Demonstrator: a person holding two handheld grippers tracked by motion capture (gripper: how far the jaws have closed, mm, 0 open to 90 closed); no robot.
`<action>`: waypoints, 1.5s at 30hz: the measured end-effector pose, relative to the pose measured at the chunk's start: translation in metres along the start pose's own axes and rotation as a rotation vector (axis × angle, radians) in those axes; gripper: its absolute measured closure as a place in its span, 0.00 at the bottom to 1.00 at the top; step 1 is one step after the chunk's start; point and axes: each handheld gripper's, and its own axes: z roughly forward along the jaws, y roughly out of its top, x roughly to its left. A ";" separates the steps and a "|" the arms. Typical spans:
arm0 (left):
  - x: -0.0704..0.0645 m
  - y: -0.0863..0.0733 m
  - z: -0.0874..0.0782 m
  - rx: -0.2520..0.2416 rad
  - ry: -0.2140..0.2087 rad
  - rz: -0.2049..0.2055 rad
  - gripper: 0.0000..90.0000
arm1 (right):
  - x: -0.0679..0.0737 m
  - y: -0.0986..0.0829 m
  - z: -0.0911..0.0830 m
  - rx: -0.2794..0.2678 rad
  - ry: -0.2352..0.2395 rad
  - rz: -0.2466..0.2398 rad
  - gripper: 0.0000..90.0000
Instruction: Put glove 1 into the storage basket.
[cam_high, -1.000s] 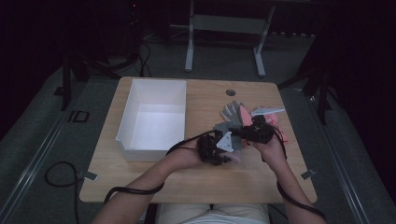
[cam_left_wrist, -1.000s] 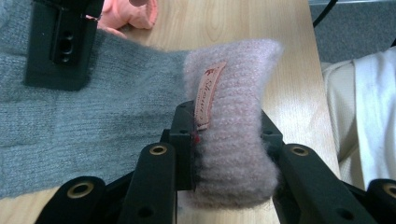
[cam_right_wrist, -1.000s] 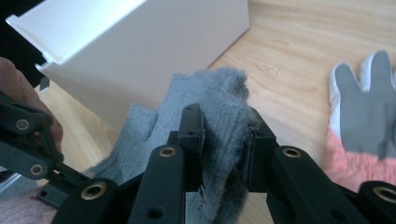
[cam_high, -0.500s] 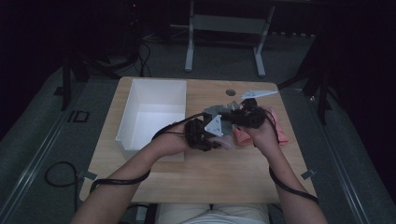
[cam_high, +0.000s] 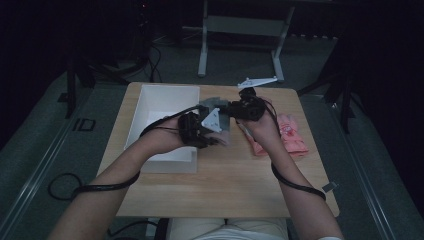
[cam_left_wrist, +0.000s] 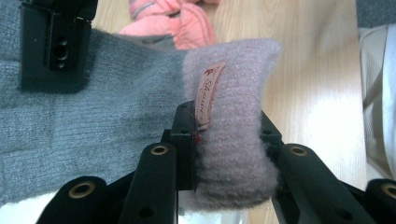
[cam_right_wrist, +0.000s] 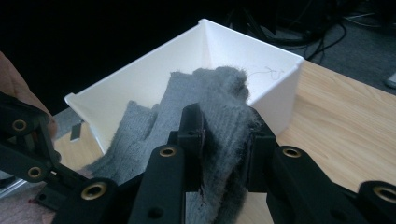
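A grey knitted glove (cam_high: 216, 106) hangs between both grippers, just above the table beside the white bin (cam_high: 150, 102). My left gripper (cam_high: 202, 131) is shut on the glove's pale mauve cuff (cam_left_wrist: 233, 84), which carries a small label. The left gripper (cam_left_wrist: 226, 127) has its jaws pressed into the cuff on both sides. My right gripper (cam_high: 239, 108) is shut on the grey body of the glove (cam_right_wrist: 219, 98), close to the bin's near corner (cam_right_wrist: 280, 74). The right gripper (cam_right_wrist: 224, 129) has thick folds of knit bunched between its jaws.
A pink glove (cam_high: 290, 136) lies on the wooden table (cam_high: 225, 190) to the right of the hands; the pink glove (cam_left_wrist: 175, 21) lies beyond the grey one. A table-frame stand (cam_high: 240, 27) is on the floor behind. Cables trail from both grippers.
Both grippers have carried the grey glove to the left and away from the person, from beside the pink glove to the bin's right wall.
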 end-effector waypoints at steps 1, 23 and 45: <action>0.001 -0.002 -0.003 0.005 0.006 -0.001 0.77 | 0.002 0.003 0.003 -0.001 0.007 0.001 0.82; 0.008 -0.069 -0.040 0.102 0.046 -0.073 0.77 | 0.043 0.036 0.083 0.038 0.097 -0.056 0.82; 0.019 -0.124 0.011 0.159 -0.019 -0.086 0.77 | 0.043 0.016 0.151 0.175 0.053 -0.055 0.82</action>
